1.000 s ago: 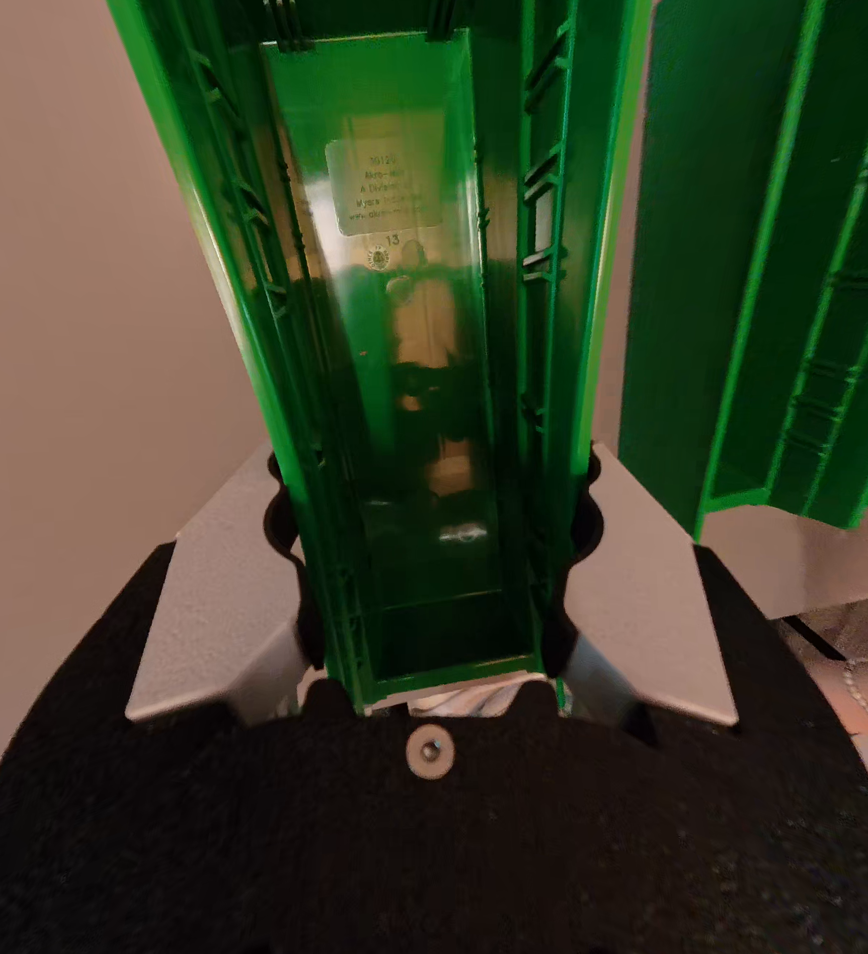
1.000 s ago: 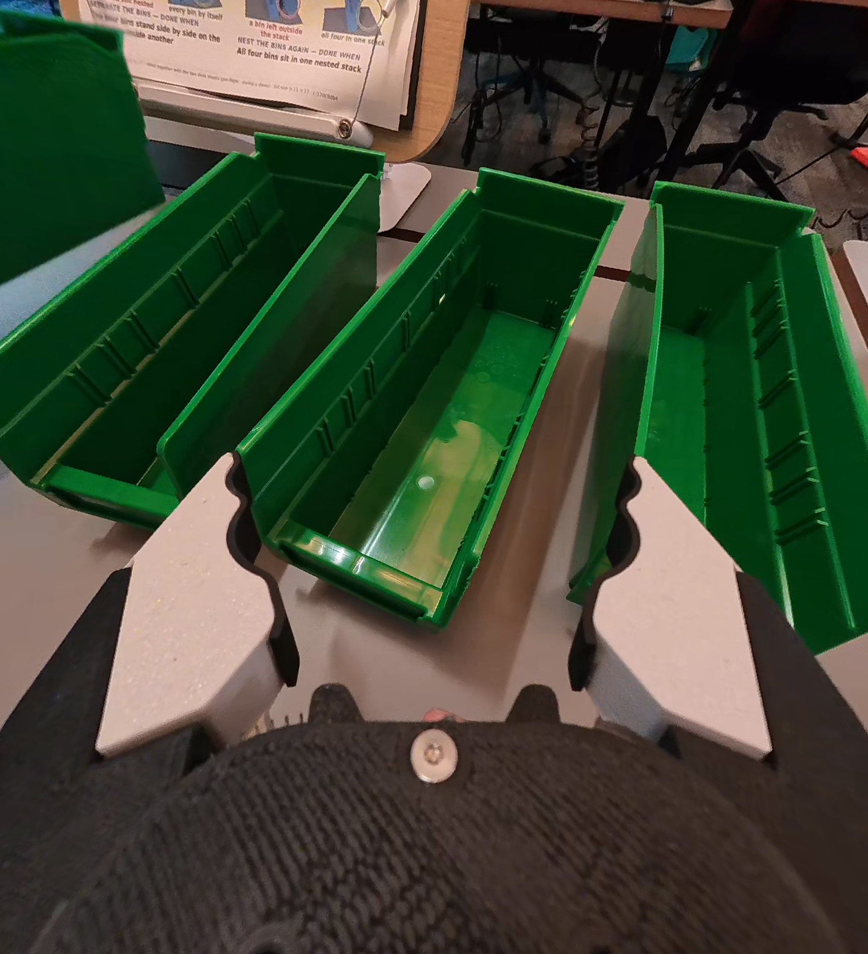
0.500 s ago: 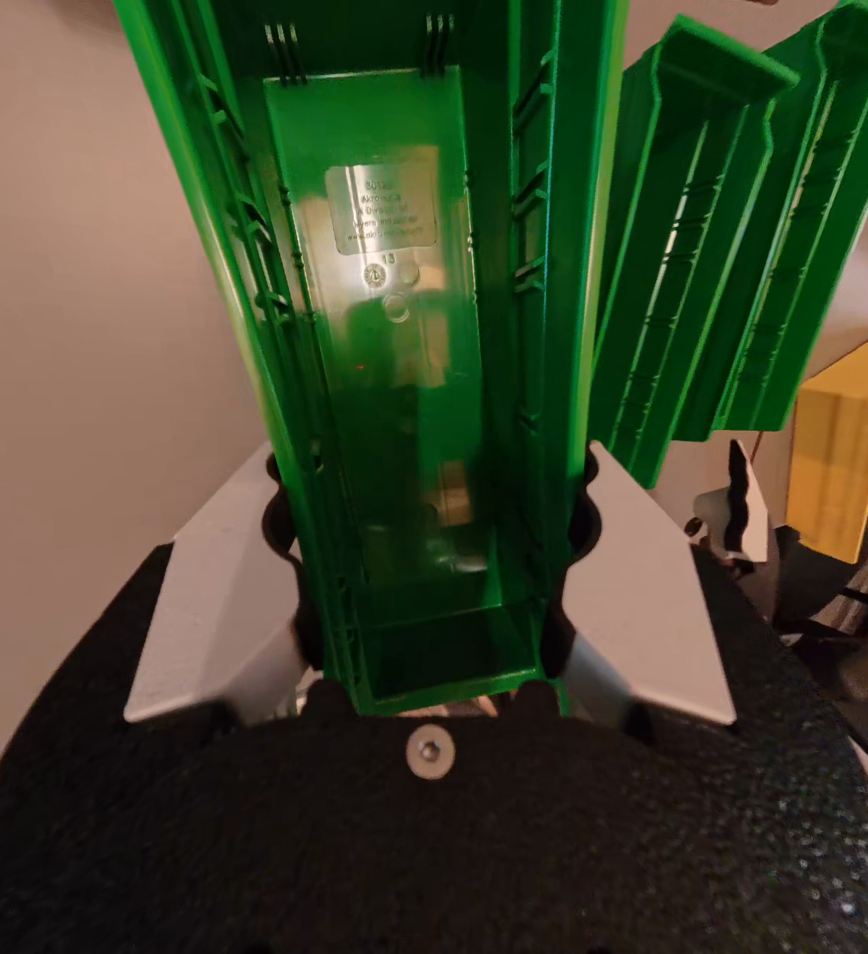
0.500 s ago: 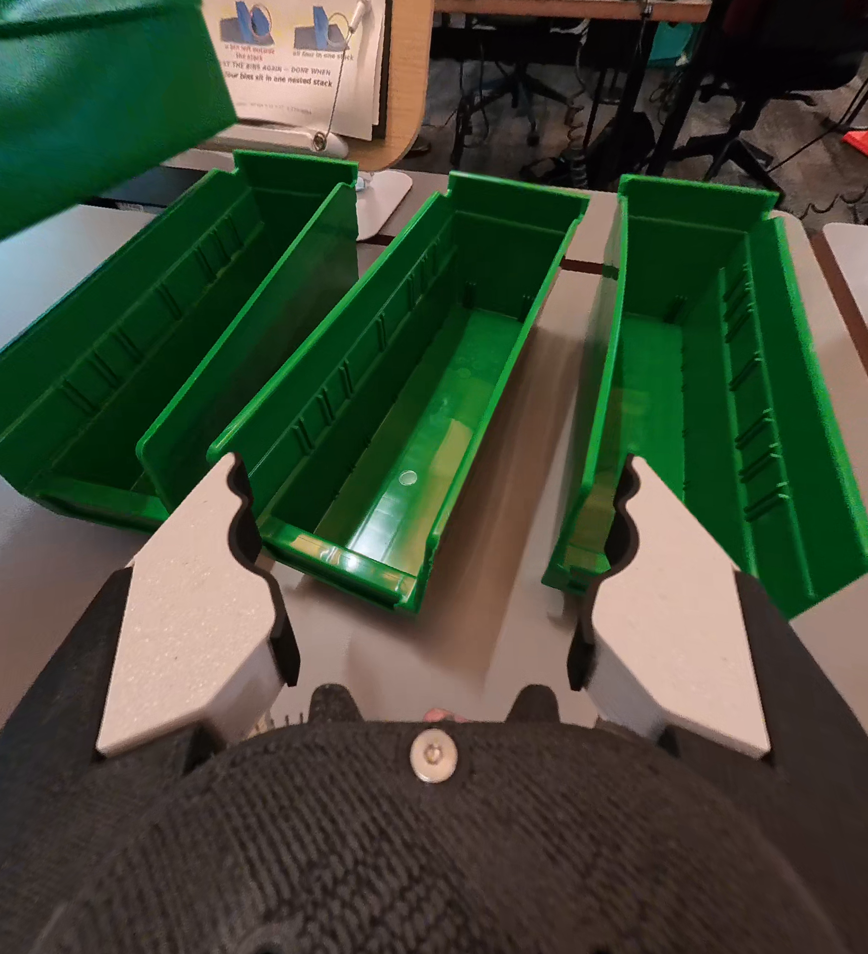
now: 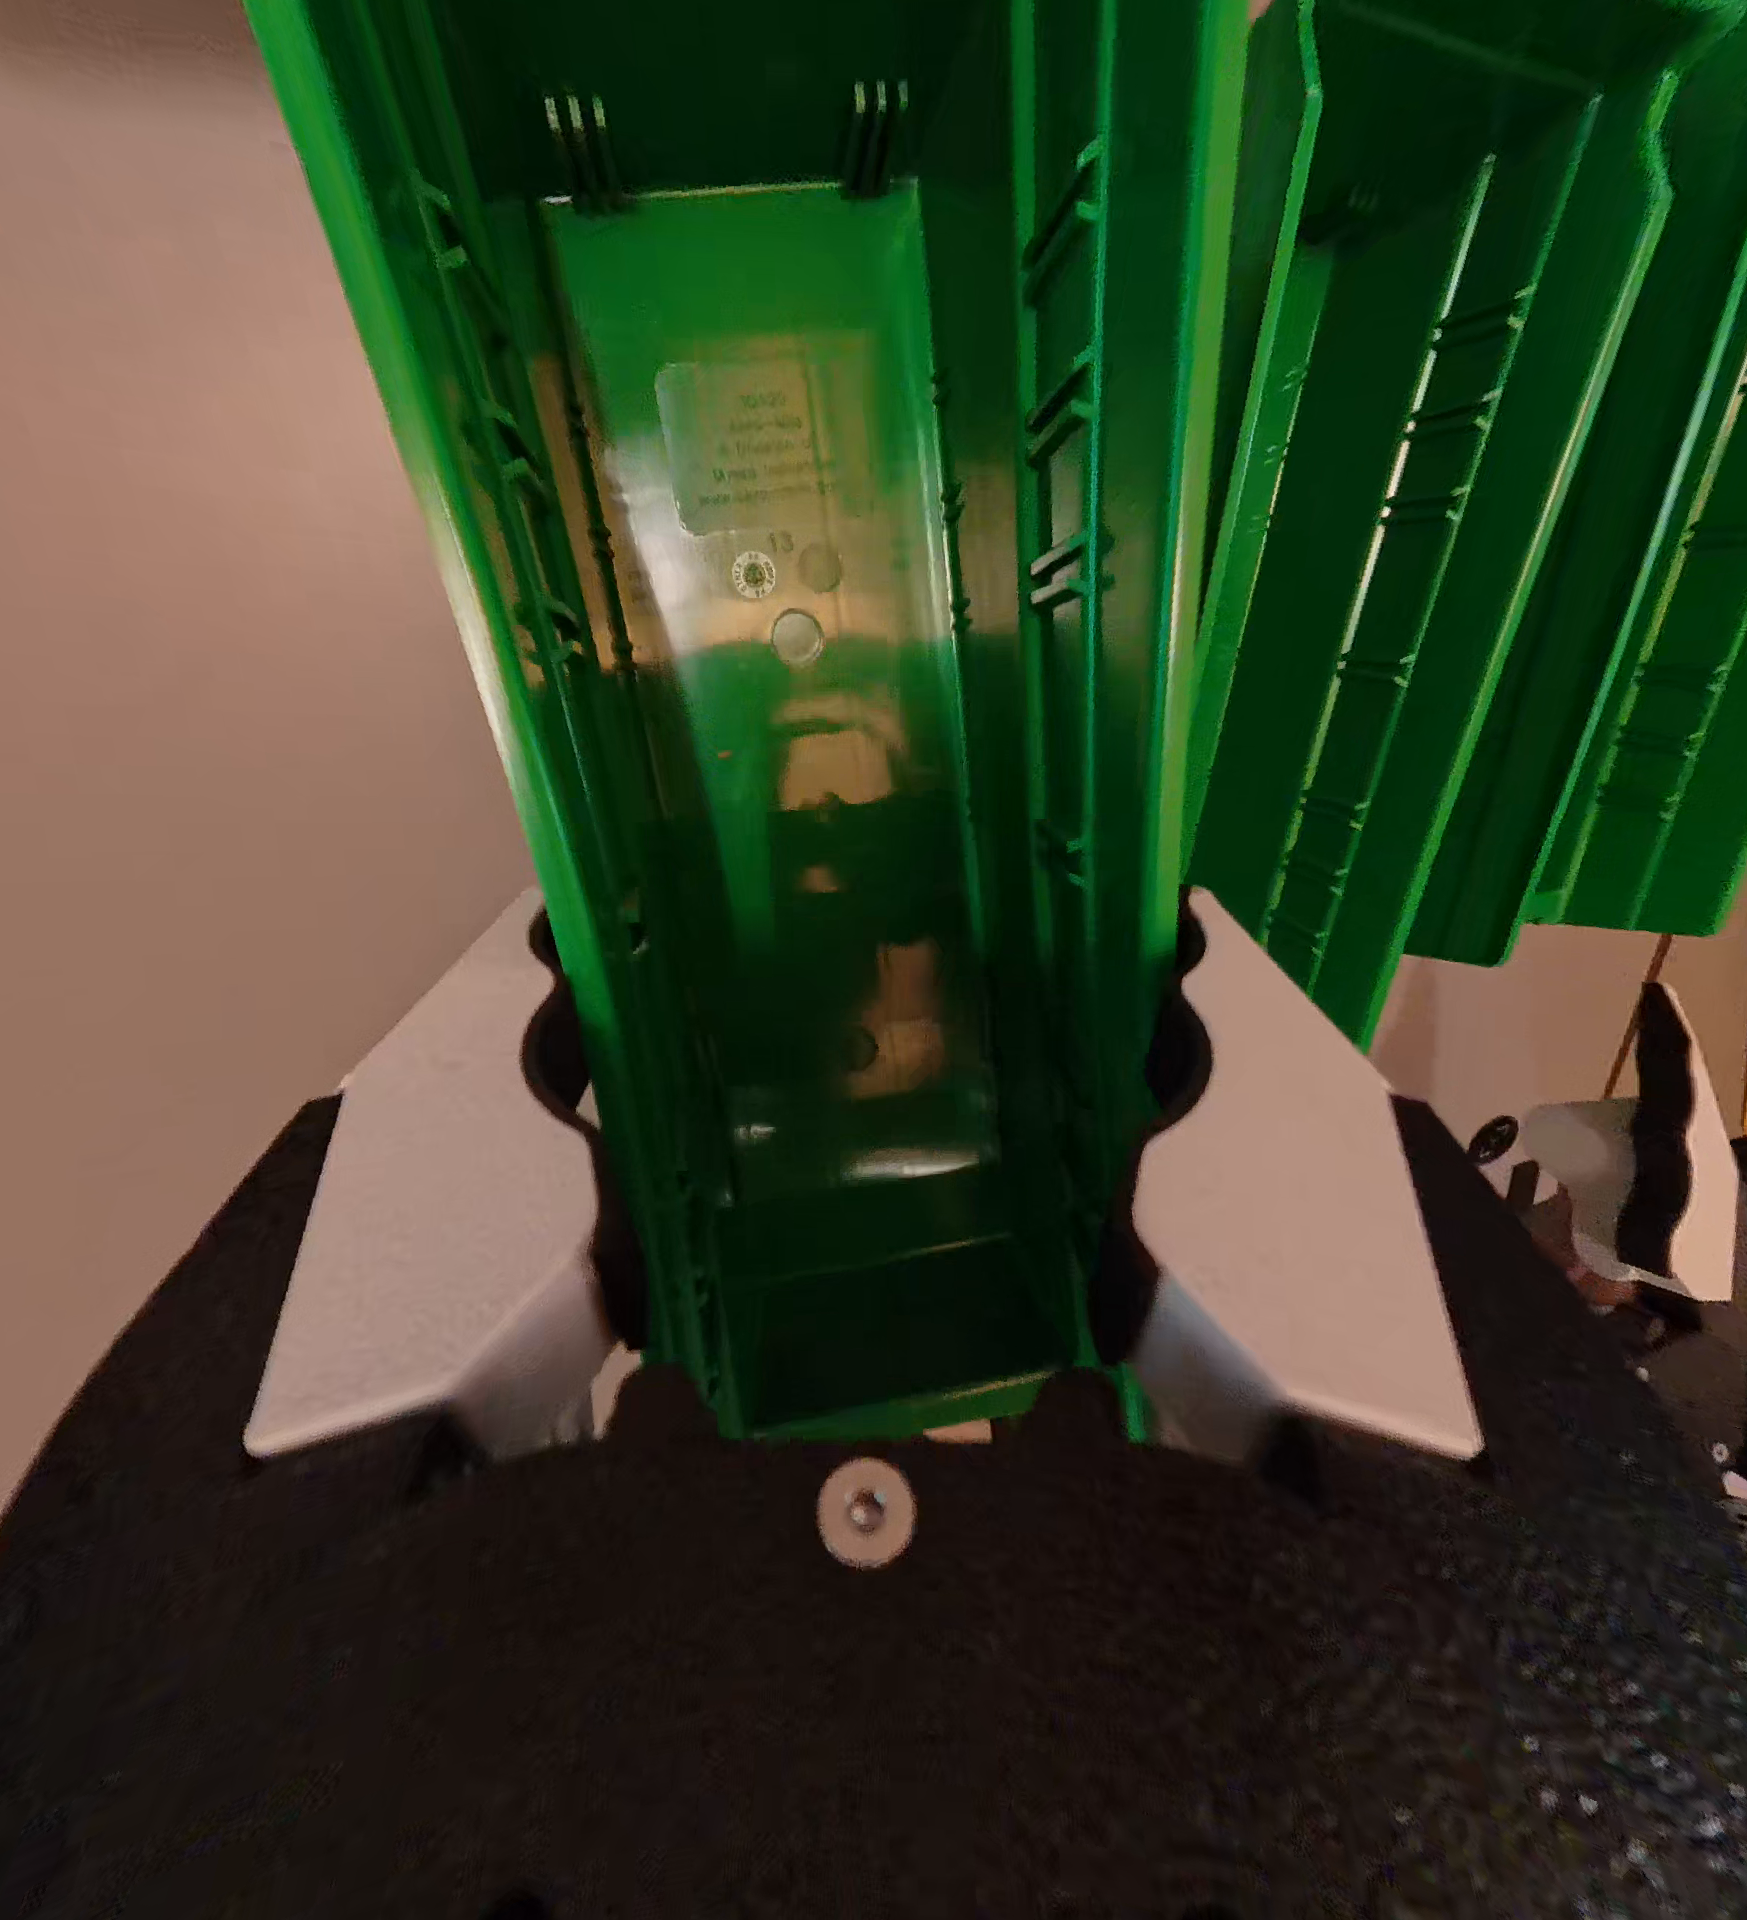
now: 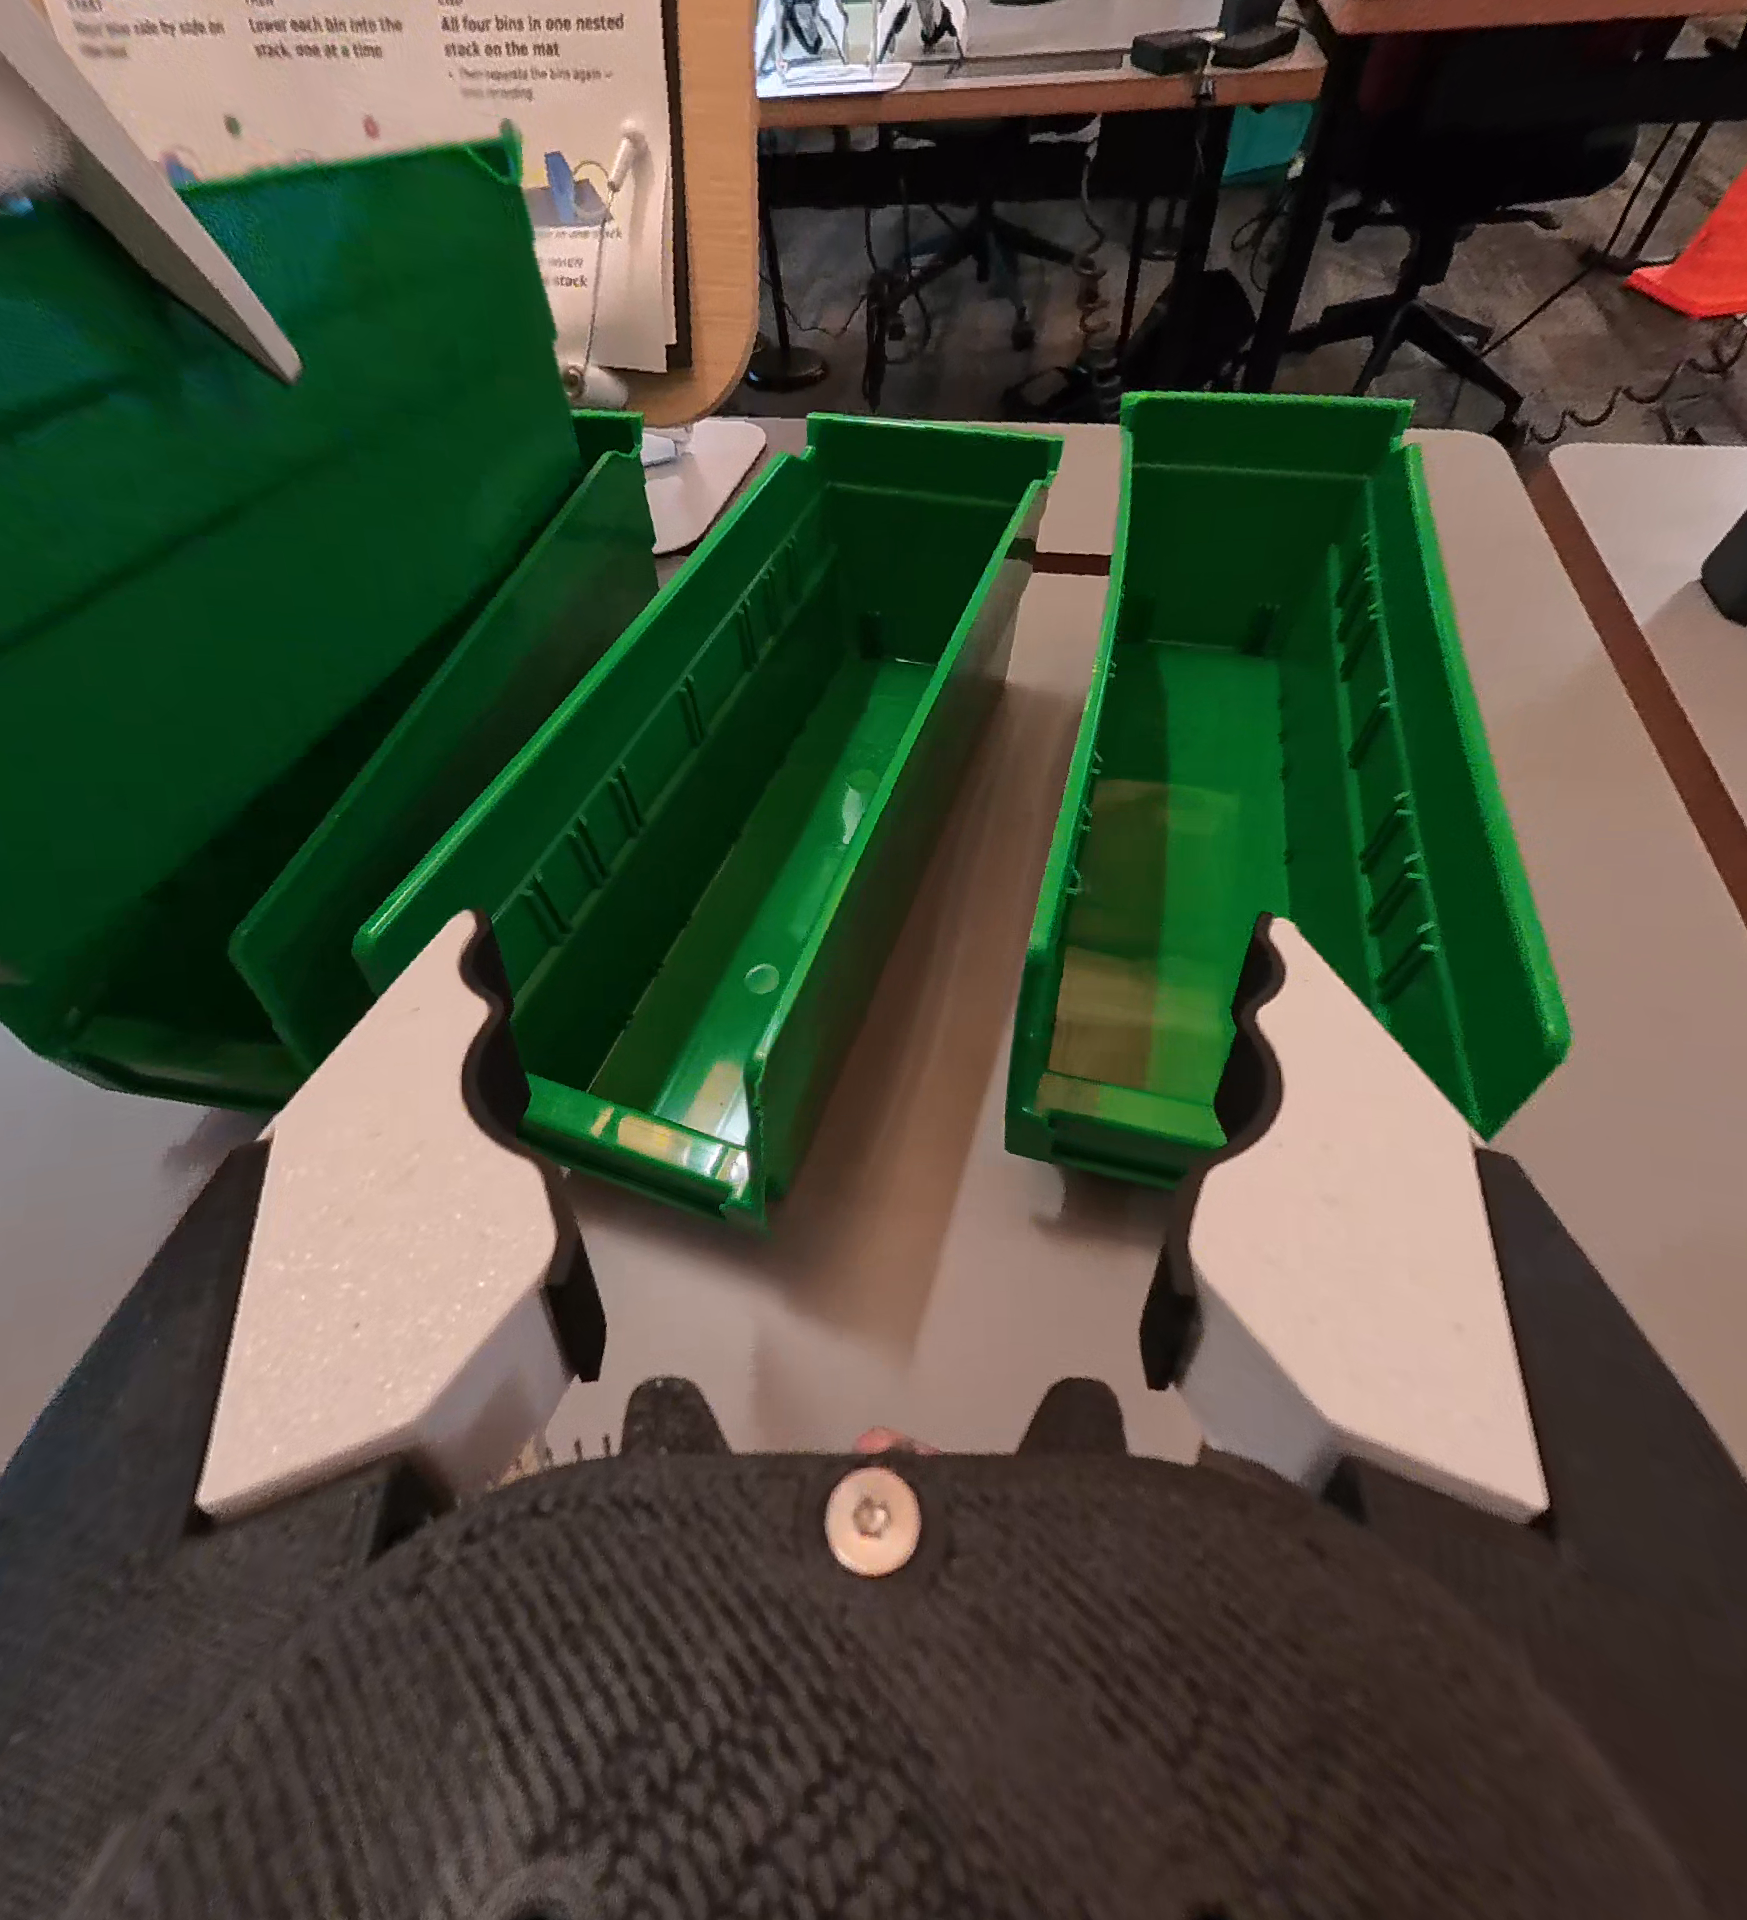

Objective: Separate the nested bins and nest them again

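The left gripper (image 5: 864, 1049) clamps both side walls of a long green bin (image 5: 775, 582), holding it in the air above the leftmost bin (image 6: 453, 748) on the grey desk (image 6: 952, 1278). The right gripper (image 6: 874, 1039) hangs with its fingers spread wide and nothing between them, just off the near ends of the middle bin (image 6: 775, 831) and the right-hand bin (image 6: 1253, 769). Those three lie side by side, running towards the desk's far edge.
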A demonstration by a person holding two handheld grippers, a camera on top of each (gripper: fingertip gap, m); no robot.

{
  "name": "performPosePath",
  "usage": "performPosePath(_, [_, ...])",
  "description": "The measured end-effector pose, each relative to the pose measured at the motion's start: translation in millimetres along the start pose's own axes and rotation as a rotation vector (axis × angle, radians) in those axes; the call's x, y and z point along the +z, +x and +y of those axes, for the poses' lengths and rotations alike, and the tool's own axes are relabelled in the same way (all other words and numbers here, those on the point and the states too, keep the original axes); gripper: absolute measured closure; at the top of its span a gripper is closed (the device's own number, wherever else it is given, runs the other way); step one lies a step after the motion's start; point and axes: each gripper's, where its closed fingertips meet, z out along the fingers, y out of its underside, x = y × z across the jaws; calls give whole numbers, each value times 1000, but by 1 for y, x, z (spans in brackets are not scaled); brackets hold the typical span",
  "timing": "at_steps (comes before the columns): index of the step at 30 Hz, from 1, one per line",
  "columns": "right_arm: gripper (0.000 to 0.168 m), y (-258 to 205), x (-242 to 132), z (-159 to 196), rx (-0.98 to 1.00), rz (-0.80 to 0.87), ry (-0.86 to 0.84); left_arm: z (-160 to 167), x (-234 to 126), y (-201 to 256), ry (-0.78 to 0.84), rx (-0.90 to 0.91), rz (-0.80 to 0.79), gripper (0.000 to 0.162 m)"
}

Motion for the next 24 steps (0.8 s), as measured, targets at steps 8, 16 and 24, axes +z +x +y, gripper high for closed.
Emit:
performPosePath(8, [32,2,0,2,8,-2,-5,-4,29,-8,12,34,-41,52])
performPosePath(16, [32,3,3,6,10,1,-22,-5,57,-15,26,34,-43,52])
performPosePath(24, [32,0,8,10,8,-7,-39,-15,64,-15,123,56,-64,36])
